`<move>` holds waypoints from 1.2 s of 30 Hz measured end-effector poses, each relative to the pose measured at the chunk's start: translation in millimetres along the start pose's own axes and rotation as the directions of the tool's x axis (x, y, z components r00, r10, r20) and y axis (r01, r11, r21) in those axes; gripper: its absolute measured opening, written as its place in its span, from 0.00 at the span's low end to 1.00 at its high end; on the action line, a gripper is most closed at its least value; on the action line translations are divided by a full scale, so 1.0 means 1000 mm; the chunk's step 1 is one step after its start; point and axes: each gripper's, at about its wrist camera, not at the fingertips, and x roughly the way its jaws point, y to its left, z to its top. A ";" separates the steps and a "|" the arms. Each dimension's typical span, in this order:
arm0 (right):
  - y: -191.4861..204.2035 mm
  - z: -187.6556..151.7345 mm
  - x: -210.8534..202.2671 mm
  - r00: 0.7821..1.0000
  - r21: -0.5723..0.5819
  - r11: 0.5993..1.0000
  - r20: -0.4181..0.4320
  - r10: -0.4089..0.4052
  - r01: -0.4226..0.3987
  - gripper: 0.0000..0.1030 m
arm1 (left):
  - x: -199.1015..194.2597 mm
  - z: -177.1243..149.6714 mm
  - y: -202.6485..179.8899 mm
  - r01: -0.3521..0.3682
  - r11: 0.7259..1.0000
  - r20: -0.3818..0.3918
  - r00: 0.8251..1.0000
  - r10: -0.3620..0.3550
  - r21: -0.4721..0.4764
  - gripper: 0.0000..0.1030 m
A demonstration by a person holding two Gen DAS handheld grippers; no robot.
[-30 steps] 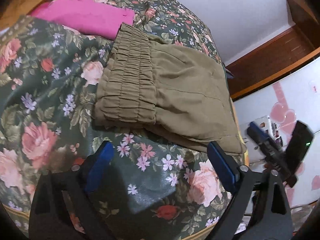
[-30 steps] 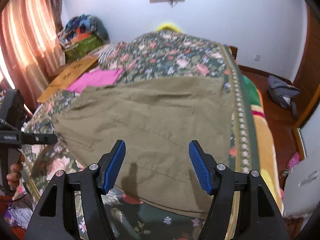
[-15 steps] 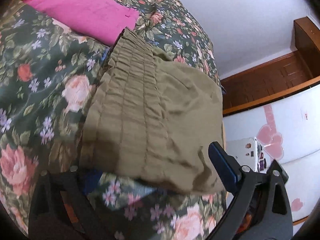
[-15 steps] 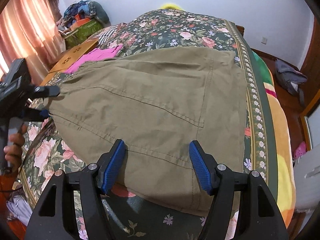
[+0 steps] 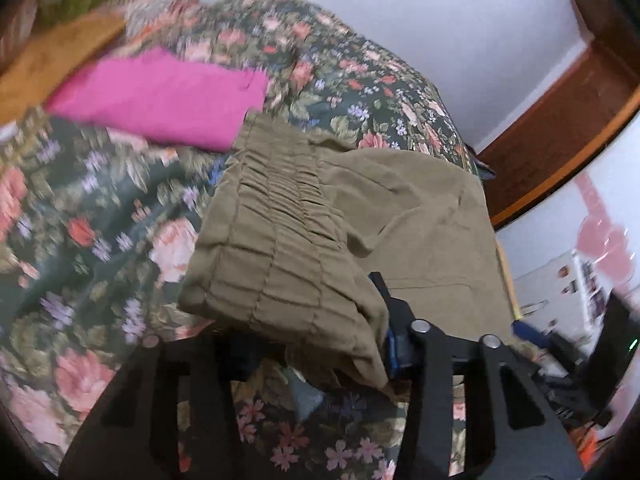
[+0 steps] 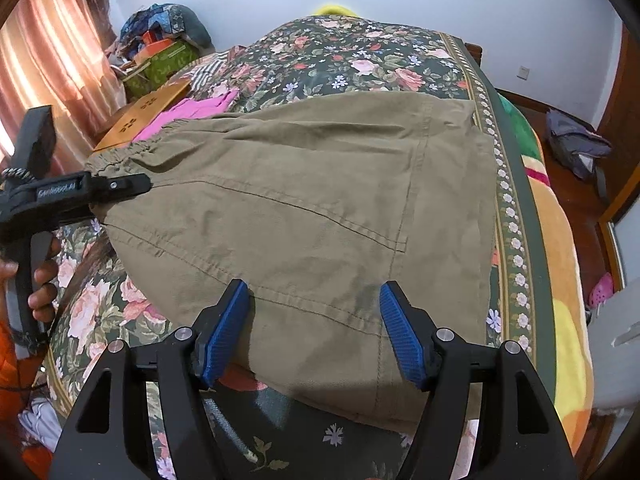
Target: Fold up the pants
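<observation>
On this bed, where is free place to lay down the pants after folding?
Free: the floral bedspread beyond the olive pants, up to the wall, and the near strip in front of them. Crowded: the left side, with the pink cloth, a wooden board and piled things.

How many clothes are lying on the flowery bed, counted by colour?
Olive-green: 1, the pants
Pink: 1, the folded pink cloth
Total: 2
</observation>
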 end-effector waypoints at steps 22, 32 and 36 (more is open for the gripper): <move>0.134 0.037 0.023 0.983 -0.207 0.962 -0.015 0.181 -0.180 0.63 | -0.126 -0.038 0.004 -0.250 0.954 0.291 0.937 0.196 0.163 0.39; 0.134 0.026 0.028 0.963 -0.201 0.942 -0.087 0.254 -0.267 0.63 | -0.133 -0.033 -0.050 -0.251 0.920 0.368 0.921 0.131 0.302 0.36; 0.120 0.022 0.010 0.968 -0.162 0.955 -0.032 0.247 -0.249 0.63 | -0.133 -0.032 -0.067 -0.245 0.904 0.372 0.922 0.105 0.350 0.36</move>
